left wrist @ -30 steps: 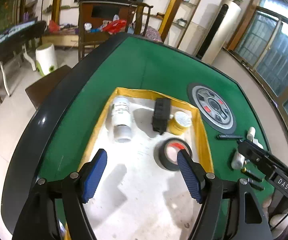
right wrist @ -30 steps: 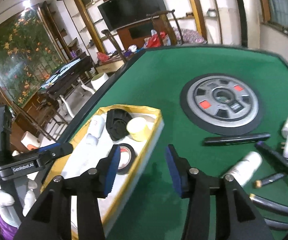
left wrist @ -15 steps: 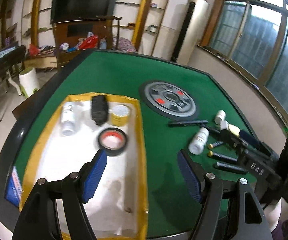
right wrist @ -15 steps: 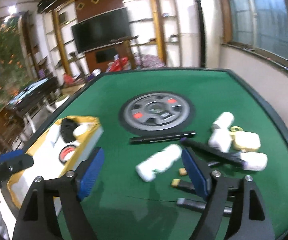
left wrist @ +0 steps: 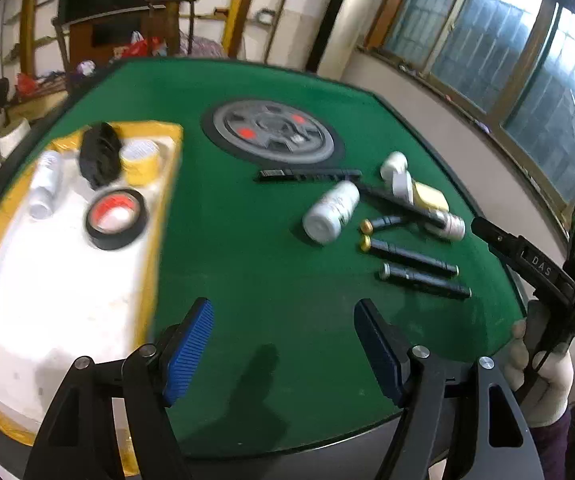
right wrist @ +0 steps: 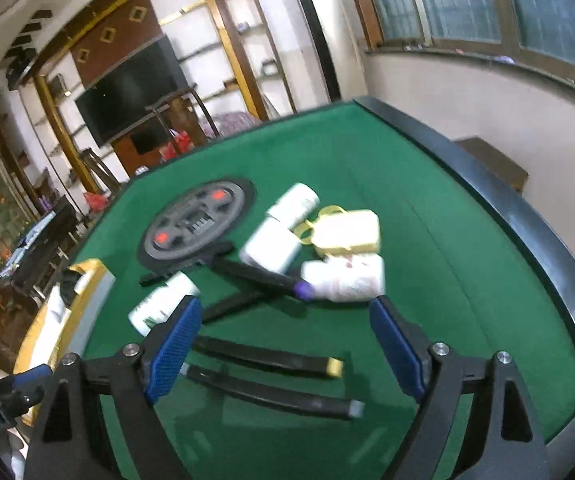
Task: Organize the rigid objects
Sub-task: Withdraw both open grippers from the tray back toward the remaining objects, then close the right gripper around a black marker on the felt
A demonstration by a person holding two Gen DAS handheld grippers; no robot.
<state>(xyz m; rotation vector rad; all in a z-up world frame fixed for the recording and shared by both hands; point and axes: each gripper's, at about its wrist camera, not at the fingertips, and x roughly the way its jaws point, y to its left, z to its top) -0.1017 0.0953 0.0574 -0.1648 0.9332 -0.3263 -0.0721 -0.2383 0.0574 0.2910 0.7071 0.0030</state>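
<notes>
You are in a home living room: a television [right wrist: 127, 92] and wall shelves [right wrist: 247, 40] far off, windows [left wrist: 507, 64] at right.

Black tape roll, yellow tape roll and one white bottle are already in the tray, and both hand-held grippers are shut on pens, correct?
Not quite. The tray does hold the black tape roll, yellow tape roll and white bottle, per the left wrist view. But the left hand-held gripper and right hand-held gripper are open and empty; each wrist view shows it.
</notes>
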